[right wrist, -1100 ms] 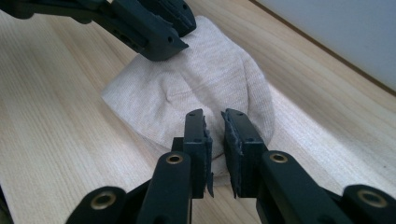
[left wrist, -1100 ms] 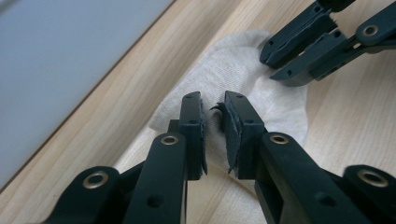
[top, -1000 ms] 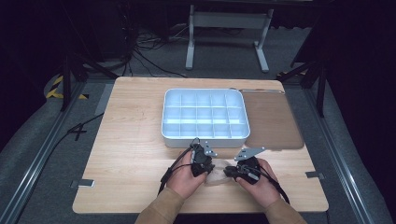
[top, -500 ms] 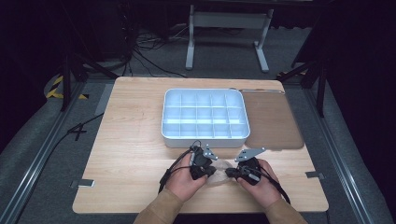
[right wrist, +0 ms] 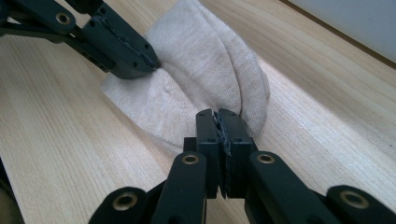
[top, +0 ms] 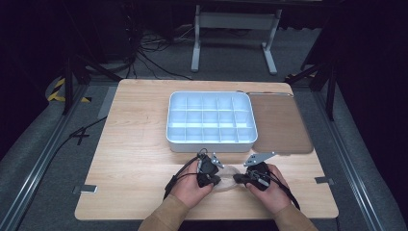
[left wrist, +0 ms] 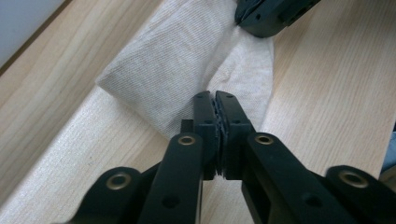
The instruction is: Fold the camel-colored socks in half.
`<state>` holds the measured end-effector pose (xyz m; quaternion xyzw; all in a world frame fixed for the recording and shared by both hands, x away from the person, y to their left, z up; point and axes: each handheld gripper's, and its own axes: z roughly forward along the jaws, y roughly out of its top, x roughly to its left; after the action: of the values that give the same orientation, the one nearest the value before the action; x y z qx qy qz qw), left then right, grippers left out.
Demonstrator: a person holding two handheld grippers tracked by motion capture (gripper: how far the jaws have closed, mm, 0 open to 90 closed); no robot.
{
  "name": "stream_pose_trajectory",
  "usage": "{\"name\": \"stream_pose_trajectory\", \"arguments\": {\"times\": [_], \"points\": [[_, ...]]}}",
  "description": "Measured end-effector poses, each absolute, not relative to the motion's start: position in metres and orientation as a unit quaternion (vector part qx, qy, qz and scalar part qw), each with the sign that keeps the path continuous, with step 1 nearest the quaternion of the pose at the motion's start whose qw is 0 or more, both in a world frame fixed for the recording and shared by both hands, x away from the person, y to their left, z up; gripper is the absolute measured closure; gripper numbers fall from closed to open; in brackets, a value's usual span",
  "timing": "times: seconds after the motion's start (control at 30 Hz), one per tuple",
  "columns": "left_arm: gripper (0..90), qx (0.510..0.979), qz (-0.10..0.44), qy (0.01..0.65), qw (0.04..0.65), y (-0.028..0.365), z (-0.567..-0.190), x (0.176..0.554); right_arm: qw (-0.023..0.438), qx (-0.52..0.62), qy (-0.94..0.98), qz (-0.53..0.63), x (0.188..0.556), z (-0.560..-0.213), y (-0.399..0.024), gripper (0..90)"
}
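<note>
A small beige knitted cloth (top: 228, 176) lies bunched on the wooden table (top: 139, 144) near its front edge, between my two hands. My left gripper (top: 218, 181) points right at it, my right gripper (top: 238, 179) points left. In the left gripper view the left gripper (left wrist: 215, 96) is pinched shut on the edge of the cloth (left wrist: 177, 51); its jaws have just eased a little, with cloth still between them. The right gripper (right wrist: 217, 113) has just closed on the opposite edge of the cloth (right wrist: 205, 60). Each gripper view also shows the other gripper's tip (left wrist: 268, 16) (right wrist: 140, 63) biting the cloth.
A white tray (top: 210, 142) with several empty compartments stands just behind the hands at the table's middle. A brown mat (top: 281, 120) lies to its right. Bare wood stretches to the left and right of the hands.
</note>
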<state>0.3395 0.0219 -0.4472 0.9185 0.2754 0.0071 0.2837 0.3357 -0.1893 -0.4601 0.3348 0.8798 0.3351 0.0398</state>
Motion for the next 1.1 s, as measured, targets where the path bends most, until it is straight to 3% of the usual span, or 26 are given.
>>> {"name": "stream_pose_trajectory", "arguments": {"times": [0.17,0.5,1.1], "points": [[84.7,0.880,0.044,0.294,0.371,0.024,-0.437,0.344,0.042,0.335,0.880,0.333,0.335,-0.460,-0.188,88.4],[89.9,0.892,0.077,0.321,0.309,0.020,-0.460,0.355,0.049,0.332,0.878,0.340,0.332,-0.461,-0.190,88.3],[88.5,0.883,0.072,0.334,0.321,0.045,-0.439,0.349,0.046,0.336,0.871,0.356,0.331,-0.449,-0.190,88.9]]}}
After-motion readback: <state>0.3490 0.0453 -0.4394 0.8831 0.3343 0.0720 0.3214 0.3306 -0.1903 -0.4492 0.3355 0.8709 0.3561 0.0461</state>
